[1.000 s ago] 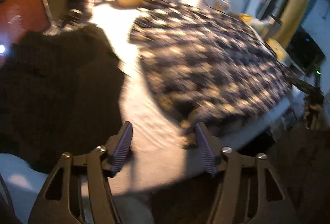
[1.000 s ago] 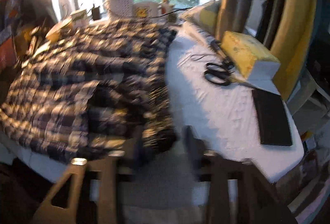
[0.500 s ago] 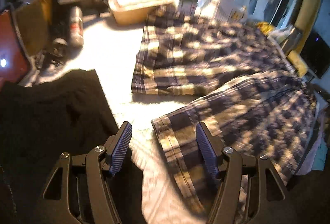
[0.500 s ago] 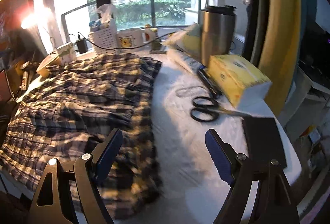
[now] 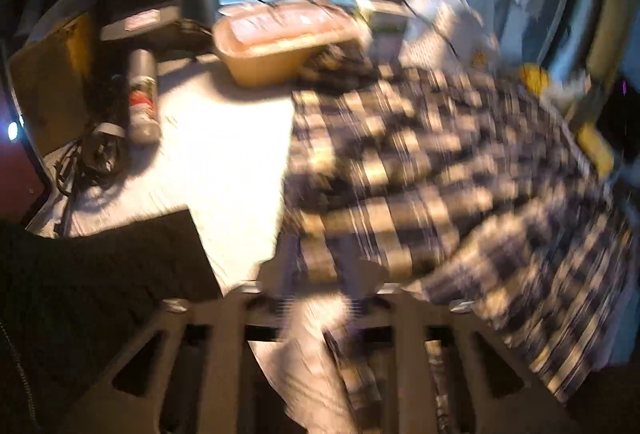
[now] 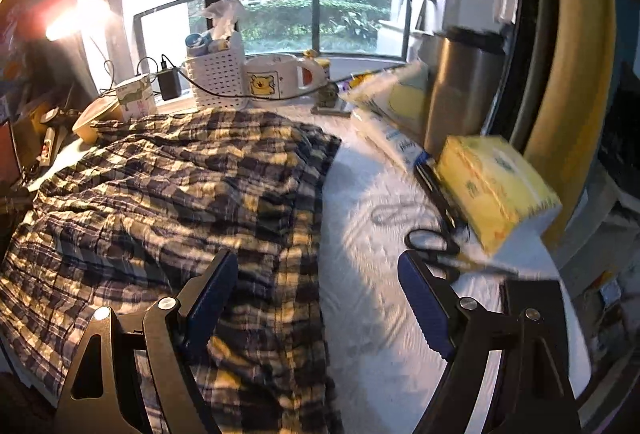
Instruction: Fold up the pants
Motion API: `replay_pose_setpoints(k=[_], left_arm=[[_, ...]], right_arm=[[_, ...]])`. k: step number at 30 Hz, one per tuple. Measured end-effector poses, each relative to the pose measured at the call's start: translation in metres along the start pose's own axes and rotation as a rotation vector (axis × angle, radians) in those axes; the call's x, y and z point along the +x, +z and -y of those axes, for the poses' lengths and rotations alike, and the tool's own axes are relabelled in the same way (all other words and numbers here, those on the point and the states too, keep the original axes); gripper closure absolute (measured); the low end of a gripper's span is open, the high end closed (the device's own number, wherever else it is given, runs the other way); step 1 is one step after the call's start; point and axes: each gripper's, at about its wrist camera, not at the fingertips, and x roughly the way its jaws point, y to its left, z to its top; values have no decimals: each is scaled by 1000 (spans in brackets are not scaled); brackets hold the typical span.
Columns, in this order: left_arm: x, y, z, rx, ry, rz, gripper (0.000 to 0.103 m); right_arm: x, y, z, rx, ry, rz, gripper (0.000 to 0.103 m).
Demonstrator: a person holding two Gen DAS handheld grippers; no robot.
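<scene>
The plaid pants [image 6: 168,194] lie spread on the white table [image 6: 372,274], navy and yellow checks. My right gripper [image 6: 316,298] is open and empty, its left finger over the pants' right edge, its right finger over bare table. In the blurred left wrist view the pants [image 5: 420,162] fill the right half, and a leg end lies at my left gripper [image 5: 320,294]. Its fingers stand closer together than before, with plaid cloth between them; blur hides whether they clamp it.
Scissors [image 6: 432,242], a yellow tissue pack [image 6: 492,194] and a steel canister [image 6: 460,94] stand right of the pants. A white basket [image 6: 216,74] and mug [image 6: 276,76] line the window side. A black garment [image 5: 88,282], a tan tub [image 5: 288,42] and a spray can [image 5: 142,102] lie left.
My left gripper's fingers have drawn closer together over the pants' leg end. My right gripper has opened wide and moved forward over the pants' right edge.
</scene>
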Motion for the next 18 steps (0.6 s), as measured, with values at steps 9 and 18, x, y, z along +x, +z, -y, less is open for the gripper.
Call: replay_pose_setpoints(k=[9, 18], left_arm=[[39, 21, -2, -20, -32, 12, 21], [32, -1, -1, -75, -84, -27, 101]], right_arm=[[17, 9, -11, 0, 22, 0, 19], [23, 0, -9, 46, 36, -3, 19]])
